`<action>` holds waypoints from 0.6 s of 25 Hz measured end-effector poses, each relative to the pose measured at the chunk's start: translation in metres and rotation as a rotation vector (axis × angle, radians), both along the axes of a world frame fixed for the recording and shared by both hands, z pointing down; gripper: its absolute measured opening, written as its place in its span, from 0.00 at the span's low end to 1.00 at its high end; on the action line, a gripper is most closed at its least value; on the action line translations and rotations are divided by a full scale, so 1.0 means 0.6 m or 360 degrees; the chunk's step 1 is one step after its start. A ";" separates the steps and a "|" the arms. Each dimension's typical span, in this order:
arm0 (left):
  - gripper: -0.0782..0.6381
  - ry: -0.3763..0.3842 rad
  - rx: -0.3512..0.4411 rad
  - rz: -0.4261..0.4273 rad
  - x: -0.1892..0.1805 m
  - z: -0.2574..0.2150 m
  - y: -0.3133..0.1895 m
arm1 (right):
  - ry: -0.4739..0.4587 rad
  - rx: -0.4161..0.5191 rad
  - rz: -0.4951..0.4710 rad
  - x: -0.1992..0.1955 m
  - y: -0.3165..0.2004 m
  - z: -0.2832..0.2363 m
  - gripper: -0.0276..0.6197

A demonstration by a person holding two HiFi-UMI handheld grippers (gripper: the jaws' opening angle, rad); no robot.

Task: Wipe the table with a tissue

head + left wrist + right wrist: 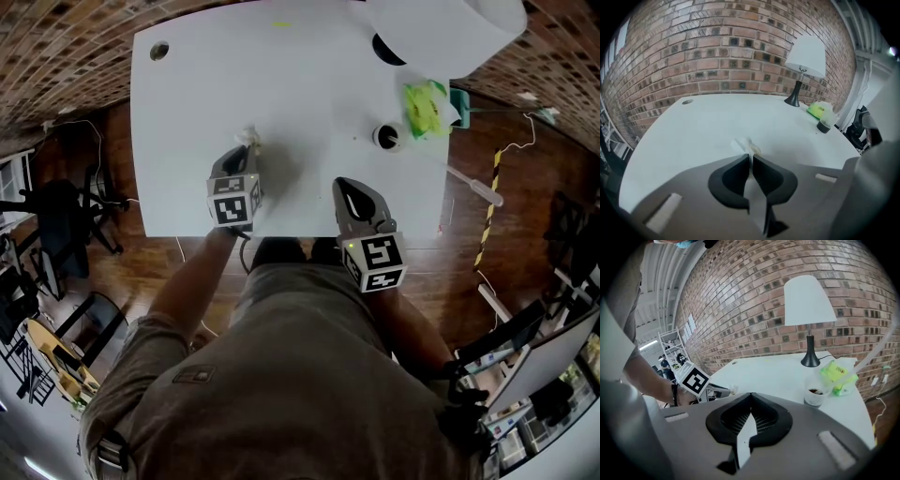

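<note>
Tissue [745, 145] sticks out ahead of our left claw [750, 157], clamped between its tips and lying on the table [708, 122]; our right claw [750, 396], shut on nothing, hangs off to the right.

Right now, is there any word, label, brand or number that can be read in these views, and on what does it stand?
No text is readable.
Green pack: small red print, too blurred to read.
Left marker cube and right marker cube: black-and-white squares only, no letters.
Patch on the person's clothing: too small to read.
</note>
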State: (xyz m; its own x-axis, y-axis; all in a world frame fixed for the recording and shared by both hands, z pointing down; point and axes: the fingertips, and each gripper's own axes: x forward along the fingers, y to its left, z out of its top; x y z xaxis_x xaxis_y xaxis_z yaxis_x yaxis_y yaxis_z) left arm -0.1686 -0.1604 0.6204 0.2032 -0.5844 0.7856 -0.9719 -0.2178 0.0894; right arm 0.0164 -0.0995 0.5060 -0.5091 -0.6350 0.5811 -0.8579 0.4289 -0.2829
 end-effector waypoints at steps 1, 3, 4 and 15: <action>0.15 -0.0005 0.0003 0.0000 0.001 0.000 0.000 | 0.0003 0.0002 0.0001 0.003 0.000 0.000 0.06; 0.15 -0.0009 0.0006 0.0004 0.005 -0.001 0.000 | 0.0004 -0.0002 0.0007 0.008 0.002 -0.001 0.06; 0.14 -0.0007 0.0005 0.0011 0.009 -0.002 0.000 | 0.0002 -0.0004 0.0012 0.011 0.002 -0.001 0.06; 0.14 0.0093 -0.0007 0.0217 0.119 -0.004 0.000 | -0.0001 -0.0002 0.0106 0.055 0.004 -0.001 0.06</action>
State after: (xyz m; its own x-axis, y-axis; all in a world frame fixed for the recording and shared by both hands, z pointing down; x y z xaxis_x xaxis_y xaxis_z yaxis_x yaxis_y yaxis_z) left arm -0.0973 -0.1603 0.6183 0.3260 -0.5448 0.7726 -0.9264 -0.3471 0.1461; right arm 0.0494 -0.0971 0.5051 -0.4660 -0.6670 0.5814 -0.8844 0.3704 -0.2839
